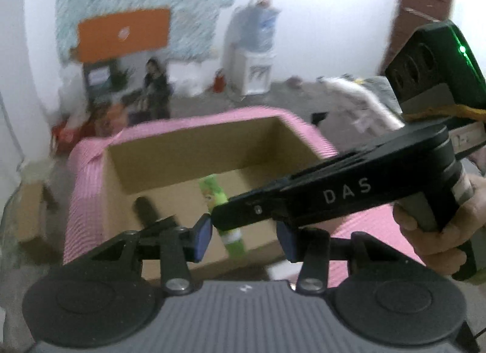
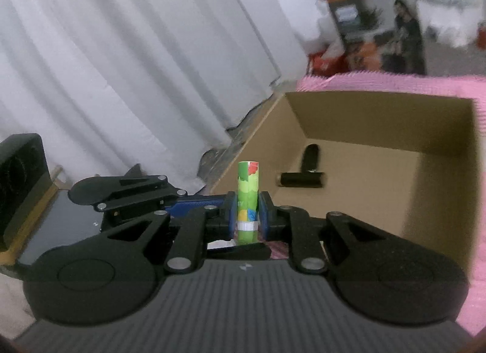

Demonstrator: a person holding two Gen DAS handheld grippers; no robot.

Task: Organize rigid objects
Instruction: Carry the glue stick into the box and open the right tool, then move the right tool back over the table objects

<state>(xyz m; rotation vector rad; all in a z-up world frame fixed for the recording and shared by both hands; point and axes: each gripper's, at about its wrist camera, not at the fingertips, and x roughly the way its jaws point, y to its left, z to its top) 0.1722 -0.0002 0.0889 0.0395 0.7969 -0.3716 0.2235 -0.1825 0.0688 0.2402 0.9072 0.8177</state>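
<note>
A green printed tube (image 2: 247, 198) stands upright between the blue pads of my right gripper (image 2: 247, 216), which is shut on it near the front left edge of an open cardboard box (image 2: 446, 201). In the left wrist view the same tube (image 1: 234, 243) shows behind my left gripper (image 1: 245, 239). That gripper's jaws stand apart and neither pad touches the tube. The right gripper (image 1: 224, 213) crosses in from the right, held by a hand (image 1: 437, 231). Black cylinders (image 2: 300, 179) lie on the box floor. The left gripper (image 2: 200, 201) sits just left of the right one.
Pink ribbed padding (image 1: 88, 176) wraps the box's outside, and a pink mat (image 1: 379, 225) lies to its right. A white curtain (image 2: 121, 64) hangs to the left. Farther back are a water dispenser (image 1: 255, 58), an orange sign (image 1: 123, 34) and a person (image 1: 156, 88).
</note>
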